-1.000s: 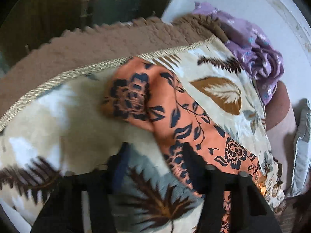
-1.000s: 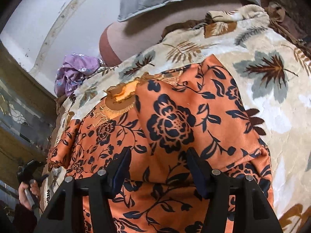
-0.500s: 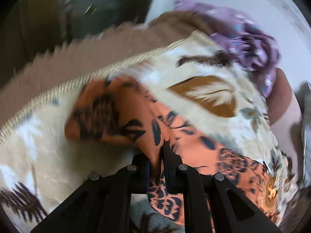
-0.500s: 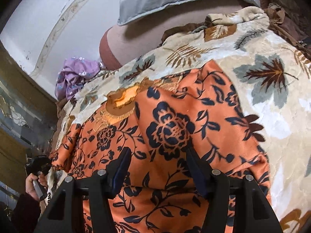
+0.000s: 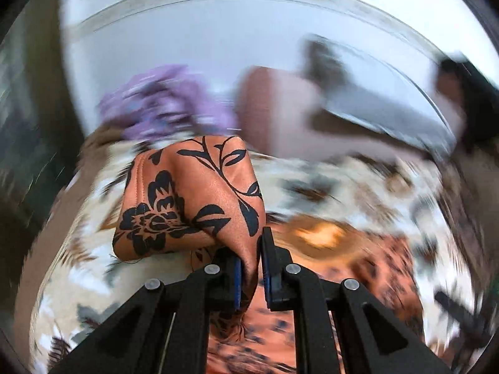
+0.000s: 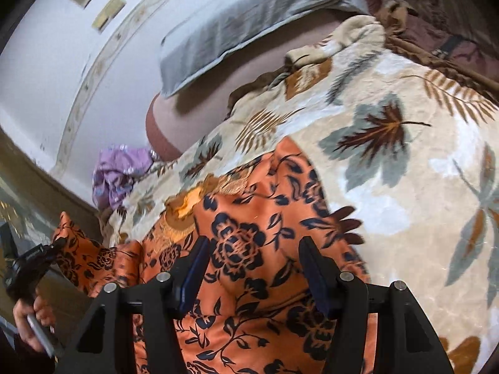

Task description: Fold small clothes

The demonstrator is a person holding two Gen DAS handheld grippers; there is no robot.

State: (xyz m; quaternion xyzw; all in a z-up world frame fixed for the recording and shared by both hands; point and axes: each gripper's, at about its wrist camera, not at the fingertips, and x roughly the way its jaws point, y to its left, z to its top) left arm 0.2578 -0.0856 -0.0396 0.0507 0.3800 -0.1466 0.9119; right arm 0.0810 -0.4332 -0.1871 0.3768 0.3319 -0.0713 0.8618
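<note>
Satiny orange floral garment point(image 6: 265, 249) lies on the plush leaf-print blanket point(image 6: 405, 162), one corner lifted off its edge, pinched in the left gripper point(image 5: 251, 268). Right gripper point(image 6: 252, 277) hovers above, jaws spread. Bare blanket alongside.

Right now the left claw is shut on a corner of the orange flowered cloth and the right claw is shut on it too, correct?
Not quite. The left claw is shut on the orange flowered cloth, but the right wrist view shows the right claw open above the cloth, its fingers apart and pinching nothing.
</note>
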